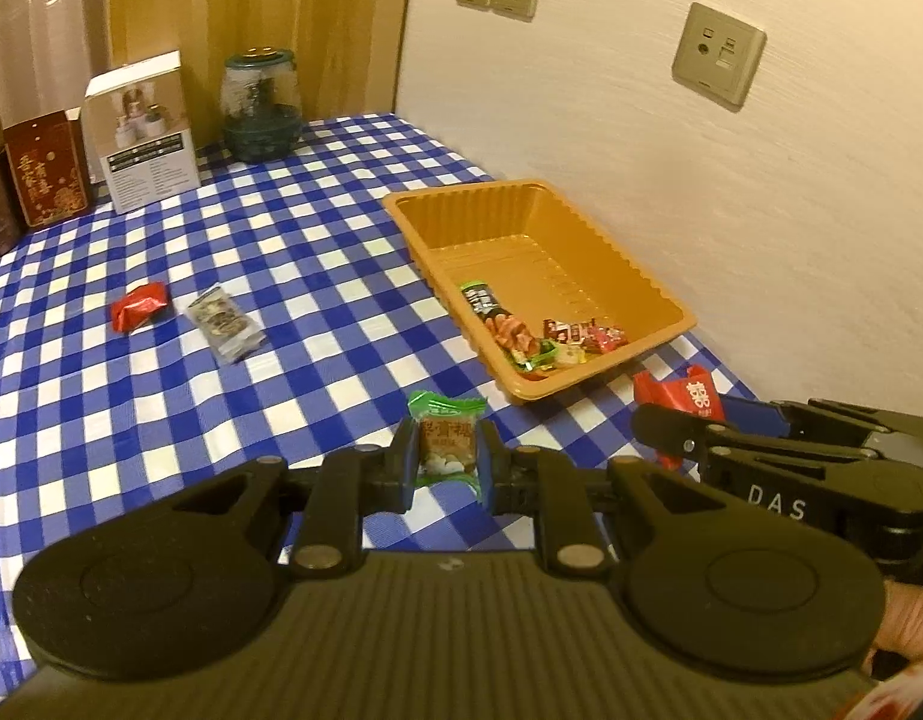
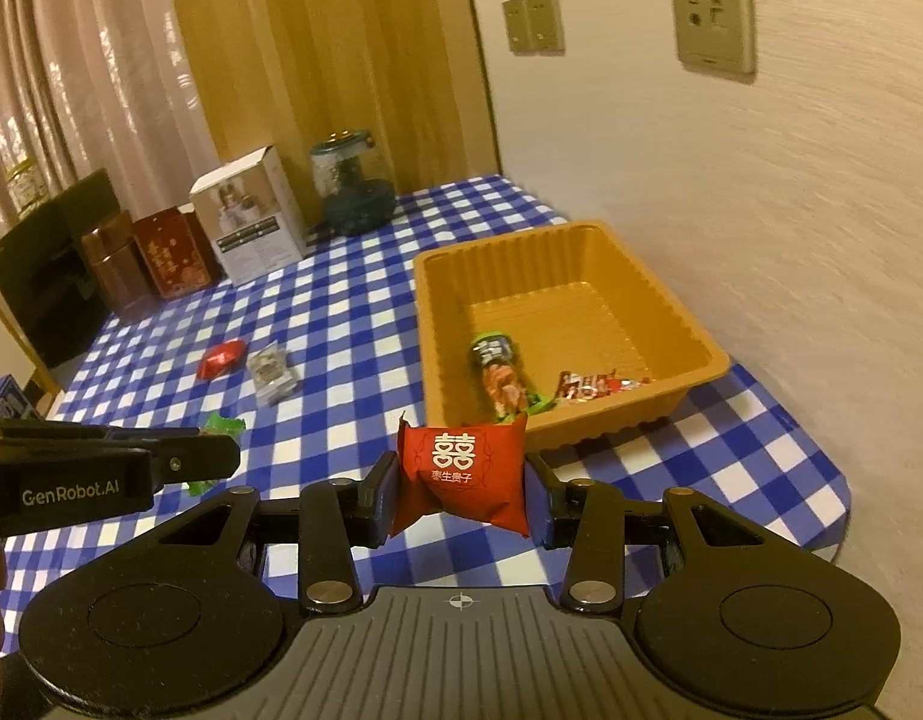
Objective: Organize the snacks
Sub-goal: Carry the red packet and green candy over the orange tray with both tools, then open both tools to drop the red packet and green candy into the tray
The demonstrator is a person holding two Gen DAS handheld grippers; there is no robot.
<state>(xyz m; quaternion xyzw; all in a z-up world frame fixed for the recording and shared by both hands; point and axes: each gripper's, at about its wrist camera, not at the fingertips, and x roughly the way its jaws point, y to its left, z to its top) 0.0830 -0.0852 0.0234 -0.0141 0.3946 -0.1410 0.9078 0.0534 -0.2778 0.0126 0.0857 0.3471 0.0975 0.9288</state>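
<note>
left hand-held gripper (image 1: 446, 461): pinches green candy (image 1: 446, 441) | right hand-held gripper (image 2: 461, 483): holds red packet (image 2: 461, 471) | tray (image 2: 689, 330): ahead, slightly right of both, long axis running away | nearer: right

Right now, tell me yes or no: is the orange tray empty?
No. The orange tray already holds several wrapped snacks bunched at its near end, as the right wrist view shows.
</note>
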